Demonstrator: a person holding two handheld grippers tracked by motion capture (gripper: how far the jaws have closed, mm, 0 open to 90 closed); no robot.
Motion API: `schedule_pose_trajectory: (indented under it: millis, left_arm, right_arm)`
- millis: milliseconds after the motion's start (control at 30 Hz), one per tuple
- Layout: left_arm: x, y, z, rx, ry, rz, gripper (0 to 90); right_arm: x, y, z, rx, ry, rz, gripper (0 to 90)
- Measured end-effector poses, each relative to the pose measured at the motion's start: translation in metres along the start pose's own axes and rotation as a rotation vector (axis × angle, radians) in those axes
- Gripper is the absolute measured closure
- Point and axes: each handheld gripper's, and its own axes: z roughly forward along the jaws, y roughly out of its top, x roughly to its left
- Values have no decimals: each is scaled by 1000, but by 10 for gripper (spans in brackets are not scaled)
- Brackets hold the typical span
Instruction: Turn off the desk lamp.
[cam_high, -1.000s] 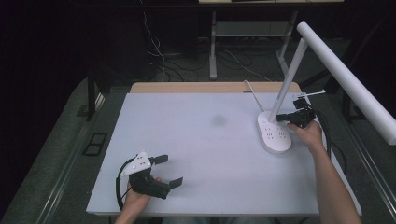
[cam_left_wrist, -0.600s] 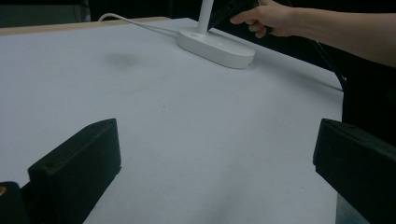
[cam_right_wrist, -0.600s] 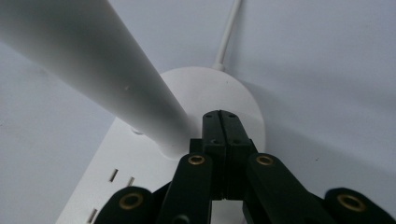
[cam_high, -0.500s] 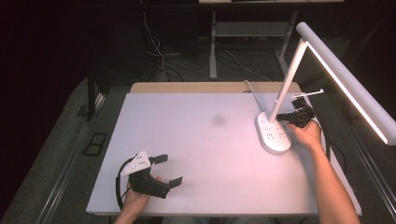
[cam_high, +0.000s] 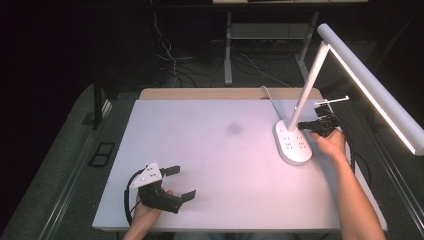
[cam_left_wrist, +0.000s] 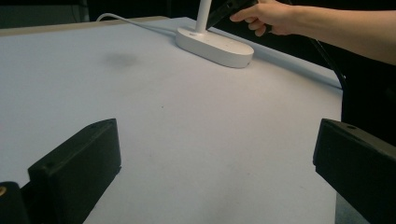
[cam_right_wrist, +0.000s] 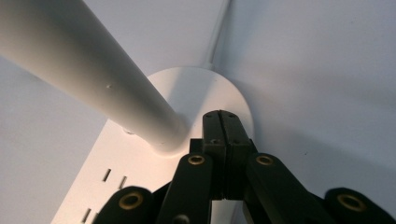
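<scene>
Lamp (cam_high: 294, 145) stands far right on table (cam_high: 215, 150); left gripper (cam_high: 176, 182) near-left.

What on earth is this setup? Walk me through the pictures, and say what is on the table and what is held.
There is no robot. A person holds a black two-jaw hand gripper in each hand at a pale white-topped table. The high view looks down from above; the other two come from cameras riding on each gripper.

On the table stands a white desk lamp with an oval base, a slanted stem, a lit bar head and a white cord.

The left gripper rests near the table's front edge, jaws wide apart, empty. The right gripper, jaws closed together, holds nothing and points at the base beside the stem.
</scene>
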Motion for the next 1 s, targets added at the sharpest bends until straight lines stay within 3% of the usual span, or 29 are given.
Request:
schedule_pose_trajectory:
  millis: [233, 433, 733, 833, 1000]
  left_arm:
    - [0, 0, 0, 1, 0, 0, 0]
    - [0, 0, 2, 6, -3, 3, 0]
    - [1, 0, 0, 4, 1, 1, 0]
    - [1, 0, 0, 4, 1, 0, 0]
    - [0, 0, 1, 5, -1, 1, 0]
  right_arm:
    - [-3, -2, 0, -14, 15, 19, 900]
    - [0, -4, 1, -16, -6, 17, 900]
    - [-2, -6, 1, -41, 1, 33, 900]
    - [-1, -5, 0, -58, 21, 49, 900]
    - [5, -4, 1, -63, 5, 34, 900]
